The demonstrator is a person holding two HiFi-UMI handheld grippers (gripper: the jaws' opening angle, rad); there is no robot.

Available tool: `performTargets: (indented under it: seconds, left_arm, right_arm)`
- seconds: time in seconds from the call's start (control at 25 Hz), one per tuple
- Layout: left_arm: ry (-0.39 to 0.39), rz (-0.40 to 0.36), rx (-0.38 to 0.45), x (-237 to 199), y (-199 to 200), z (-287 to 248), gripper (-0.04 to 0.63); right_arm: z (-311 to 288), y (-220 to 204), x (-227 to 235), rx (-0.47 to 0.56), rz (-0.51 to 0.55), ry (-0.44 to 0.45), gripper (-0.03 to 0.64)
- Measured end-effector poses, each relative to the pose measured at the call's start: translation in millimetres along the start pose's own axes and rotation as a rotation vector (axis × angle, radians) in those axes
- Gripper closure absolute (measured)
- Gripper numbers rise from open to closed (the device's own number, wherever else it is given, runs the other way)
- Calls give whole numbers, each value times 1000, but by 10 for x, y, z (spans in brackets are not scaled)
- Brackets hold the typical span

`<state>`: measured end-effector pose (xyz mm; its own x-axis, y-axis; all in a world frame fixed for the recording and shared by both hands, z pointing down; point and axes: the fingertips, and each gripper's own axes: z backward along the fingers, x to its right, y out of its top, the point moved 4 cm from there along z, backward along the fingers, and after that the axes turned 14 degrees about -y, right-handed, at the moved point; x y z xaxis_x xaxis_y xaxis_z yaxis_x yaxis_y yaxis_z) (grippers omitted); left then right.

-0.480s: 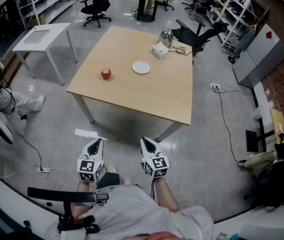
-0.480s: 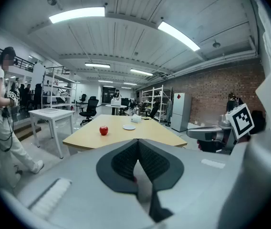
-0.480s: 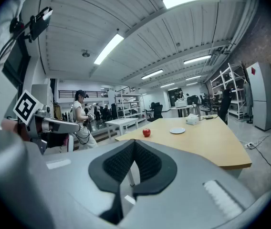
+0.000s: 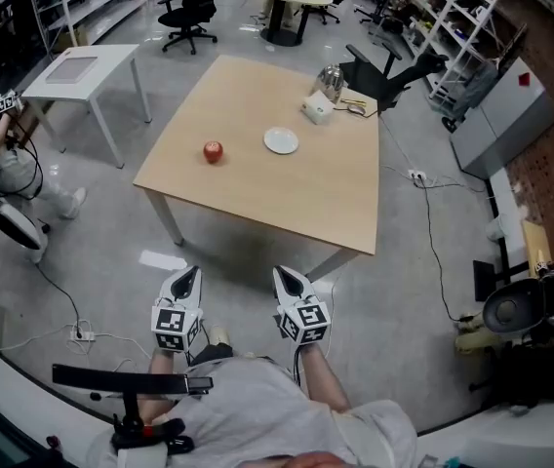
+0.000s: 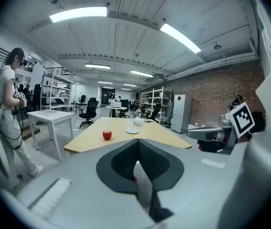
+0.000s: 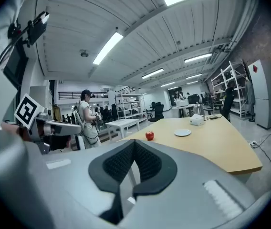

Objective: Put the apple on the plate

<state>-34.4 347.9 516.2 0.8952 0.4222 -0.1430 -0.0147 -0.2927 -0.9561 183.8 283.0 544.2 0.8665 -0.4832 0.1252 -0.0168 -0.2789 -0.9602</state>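
— What has changed?
— Little. The surface [image 4: 287,188] sits a touch nearer in the head view. The apple [image 4: 213,151] lies left of the plate [image 4: 281,141], apart from it.
— And the grippers?
— The left gripper [image 4: 188,277] and right gripper [image 4: 284,279] are both closed and empty, well short of the near edge. The approach has barely begun, I judge.

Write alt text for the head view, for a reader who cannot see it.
Seen from above, a person holds the left gripper and right gripper, jaws shut and empty, short of a wooden table. On it a red apple lies apart from a white plate, to its left. Chairs and shelves stand around.
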Motion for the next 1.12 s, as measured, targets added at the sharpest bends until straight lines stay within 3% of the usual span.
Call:
performTargets:
  seconds: [0.6, 1.12]
  left_arm:
    - [29, 46, 47, -842, -17, 259, 575]
    - [136, 72, 46, -1318, -58, 325, 575]
  right_arm:
    - [-580, 147, -488, -9, 47, -34, 611]
    - [-1183, 149, -743, -28, 75, 61, 611]
